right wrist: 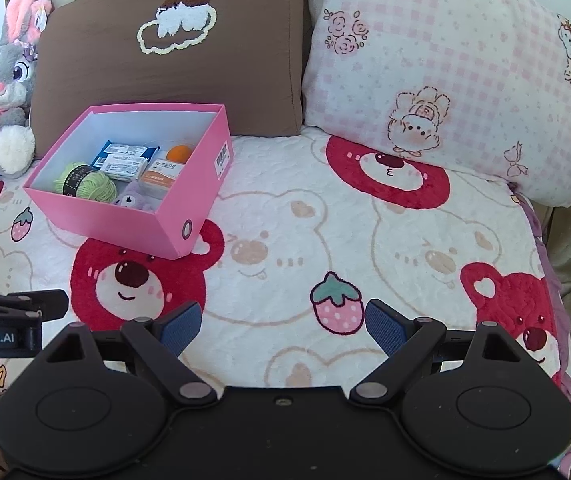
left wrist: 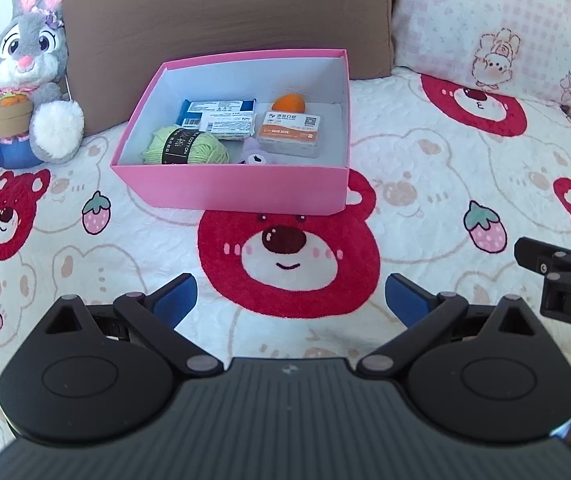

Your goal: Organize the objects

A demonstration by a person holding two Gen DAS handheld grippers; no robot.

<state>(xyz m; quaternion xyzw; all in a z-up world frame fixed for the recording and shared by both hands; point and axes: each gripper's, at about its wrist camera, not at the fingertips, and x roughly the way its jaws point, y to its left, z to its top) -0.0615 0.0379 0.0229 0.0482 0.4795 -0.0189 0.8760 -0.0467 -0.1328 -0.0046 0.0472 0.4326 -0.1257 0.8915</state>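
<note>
Pink box [left wrist: 245, 188]: one
Items inside the box: five
Yarn ball [left wrist: 165, 146]: one
Orange ball [left wrist: 290, 103]: one
Pillows behind the box: two
Plush rabbit [left wrist: 25, 80]: one

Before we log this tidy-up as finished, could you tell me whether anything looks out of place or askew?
Nothing stands out: the yarn ball, orange ball and packets lie inside the pink box, which sits flat on the bedspread.

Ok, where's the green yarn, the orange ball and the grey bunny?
Green cotton yarn ball [left wrist: 157, 146]: left wrist view, on its wound strands.
Small round orange ball [left wrist: 289, 103]: left wrist view, on its top.
Grey plush bunny [left wrist: 25, 50]: left wrist view, on its face.
</note>
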